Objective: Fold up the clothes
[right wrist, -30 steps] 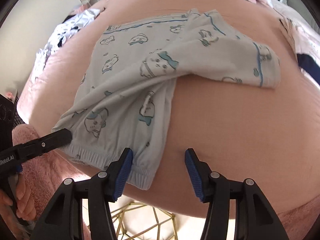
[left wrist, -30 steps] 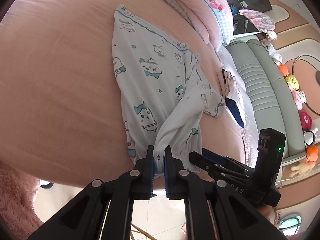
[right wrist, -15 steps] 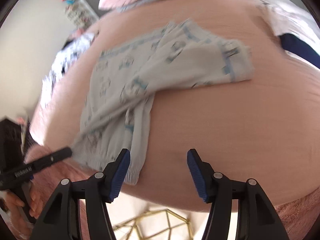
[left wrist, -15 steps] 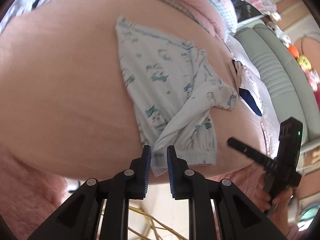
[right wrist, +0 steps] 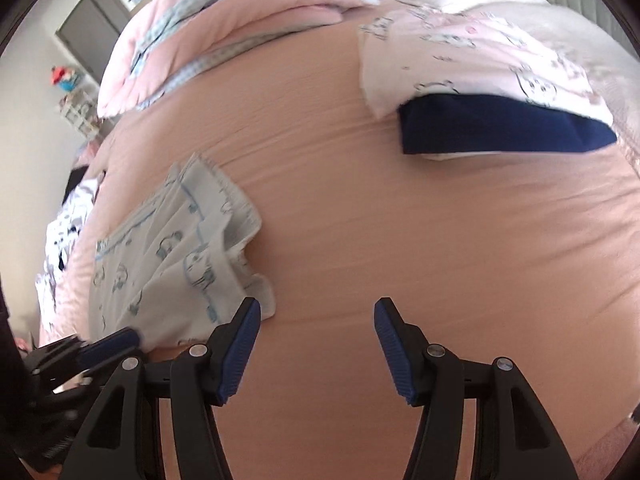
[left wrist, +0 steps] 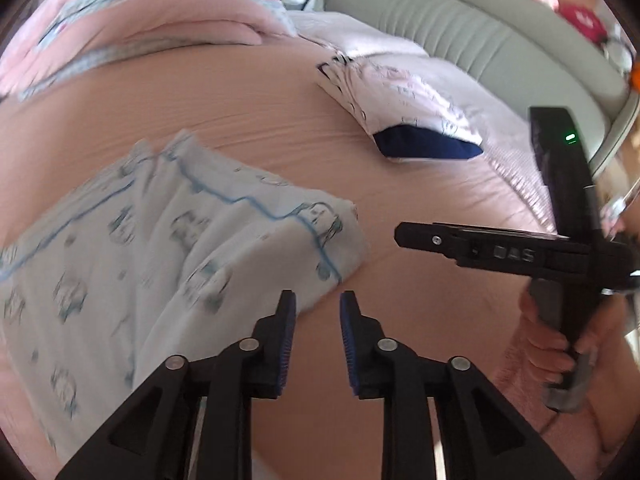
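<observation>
— Left gripper [left wrist: 315,322] first: its black arms end in ribbed blue pads, and the jaws are opening with nothing between them, only bare sheet showing through the gap. The near corner of the pale garment [left wrist: 168,264] lies just beside the left-hand pad

— And that garment, where does it sit?

— Flat on the peach-pink bed sheet [left wrist: 248,112], folded over itself into a soft, rumpled slab. Thin white-blue cloth, printed with small cartoon faces, a blue piped line running along one edge, a gathered hem at the corner. The print is smeared by blur in the left wrist view

— The other tool?

— Right gripper [right wrist: 318,332] hangs over empty sheet, its blue pads standing wide apart and holding nothing. The garment's frilled corner lies next to its left pad. Seen from the left wrist, a hand [left wrist: 552,344] wraps its grey handle

— Anything else on the bed?

— Further up, a folded stack: a pale pink printed piece [right wrist: 480,52] lying over a navy piece [right wrist: 500,128], well apart from the pale garment. Behind them a puffy pink quilt [right wrist: 248,12] with checked blue panels, and a ribbed grey-green padded headboard [left wrist: 460,20]. The sheet itself shows fine, shallow creases
</observation>
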Tool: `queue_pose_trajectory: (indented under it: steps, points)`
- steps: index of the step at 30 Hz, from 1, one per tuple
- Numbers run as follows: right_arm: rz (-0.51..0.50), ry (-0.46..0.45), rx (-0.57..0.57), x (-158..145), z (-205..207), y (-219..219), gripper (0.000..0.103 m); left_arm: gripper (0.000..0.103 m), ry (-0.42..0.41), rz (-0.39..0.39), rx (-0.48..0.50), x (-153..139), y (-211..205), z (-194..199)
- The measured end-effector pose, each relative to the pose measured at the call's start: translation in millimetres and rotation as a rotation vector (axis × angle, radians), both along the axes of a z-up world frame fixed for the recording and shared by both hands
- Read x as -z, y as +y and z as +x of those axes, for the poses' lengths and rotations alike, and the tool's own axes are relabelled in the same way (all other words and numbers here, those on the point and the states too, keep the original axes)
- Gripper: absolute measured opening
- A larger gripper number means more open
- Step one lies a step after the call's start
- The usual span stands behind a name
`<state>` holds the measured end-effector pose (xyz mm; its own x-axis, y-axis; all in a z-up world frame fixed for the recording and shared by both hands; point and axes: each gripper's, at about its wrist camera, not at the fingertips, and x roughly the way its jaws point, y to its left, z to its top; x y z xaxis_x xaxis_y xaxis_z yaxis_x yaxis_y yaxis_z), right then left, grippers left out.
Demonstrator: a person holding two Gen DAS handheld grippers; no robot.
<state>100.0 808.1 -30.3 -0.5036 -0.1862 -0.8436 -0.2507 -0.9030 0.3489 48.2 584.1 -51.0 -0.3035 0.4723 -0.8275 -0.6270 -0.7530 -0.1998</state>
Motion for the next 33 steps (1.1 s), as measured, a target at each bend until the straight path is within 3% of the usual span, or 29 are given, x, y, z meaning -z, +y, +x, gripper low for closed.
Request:
queue_pose_trajectory:
  steps: [4,8,9,10,12,17,23,27,31,33]
  points:
    - [0.016,-0.022,-0.029,8.7,6.8,4.3,0.058,0.044,0.026,-0.043,0.046,14.4,27.2,-0.1]
    - [0.018,-0.011,-0.022,8.1,-1.4,4.4,0.058,0.043,0.098,-0.136,0.028,30.5,45.2,-0.3]
    - [0.013,-0.013,-0.019,10.3,-4.4,5.0,0.059,0.030,0.101,-0.143,0.008,33.7,46.5,-3.4]
    - [0.008,-0.014,-0.016,11.9,-5.3,5.2,0.059,0.010,0.101,-0.144,-0.013,36.2,47.1,-6.7]
    - [0.014,-0.014,-0.022,12.5,-3.9,3.6,0.059,0.006,0.075,-0.089,-0.061,28.3,38.0,-11.3]
    - [0.017,-0.020,-0.029,16.2,-2.2,0.7,0.059,0.005,0.055,0.090,-0.164,-18.4,-18.1,-12.9]
    - [-0.040,-0.014,-0.112,3.9,-22.0,-20.5,0.059,0.005,0.018,0.232,-0.325,-56.4,-125.4,-31.1]
    - [0.034,0.001,-0.228,-11.7,-56.5,-61.2,0.059,0.005,0.009,0.238,-0.444,-51.6,-188.9,-56.8]
    - [0.128,-0.020,-0.301,-15.1,-95.3,-98.7,0.059,0.005,0.006,0.247,-0.531,-38.4,-227.3,-84.0]
    - [0.109,-0.033,-0.319,-13.4,-111.8,-112.0,0.059,0.005,-0.015,0.247,-0.556,-27.3,-243.6,-100.5]
